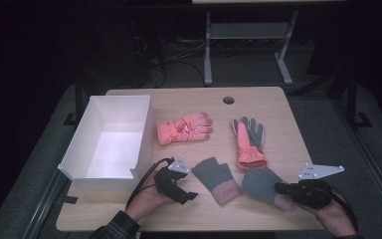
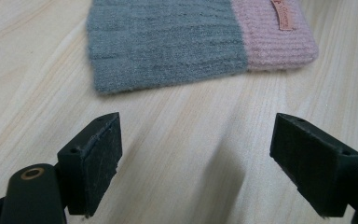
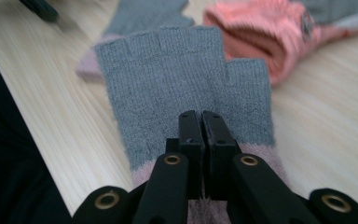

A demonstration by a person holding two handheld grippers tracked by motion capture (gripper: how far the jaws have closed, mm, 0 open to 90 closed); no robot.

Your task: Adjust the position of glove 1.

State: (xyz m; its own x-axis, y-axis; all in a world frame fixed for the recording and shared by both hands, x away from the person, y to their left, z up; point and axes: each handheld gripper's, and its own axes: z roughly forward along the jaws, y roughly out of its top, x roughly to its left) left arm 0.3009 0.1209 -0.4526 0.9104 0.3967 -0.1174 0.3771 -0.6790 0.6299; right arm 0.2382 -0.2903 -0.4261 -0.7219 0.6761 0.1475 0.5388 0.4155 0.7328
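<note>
Two grey knit fingerless gloves with pink cuffs lie near the table's front edge. My right gripper (image 1: 278,188) (image 3: 200,116) is shut on the right grey glove (image 1: 259,182) (image 3: 177,70), its jaws pinched together on the knit where grey meets the pink cuff. The left grey glove (image 1: 215,178) (image 2: 168,42) lies flat, its cuff with a small tag pointing toward the front. Just left of it my left gripper (image 1: 188,192) (image 2: 198,140) rests low over the bare wood, open, with nothing between its jaws.
A white open box (image 1: 99,181) stands at the left of the table. A salmon padded glove (image 1: 184,128) lies mid-table. A second salmon glove with a grey palm (image 1: 248,142) (image 3: 256,32) lies just behind the held glove. A cable hole (image 1: 228,99) is near the far edge.
</note>
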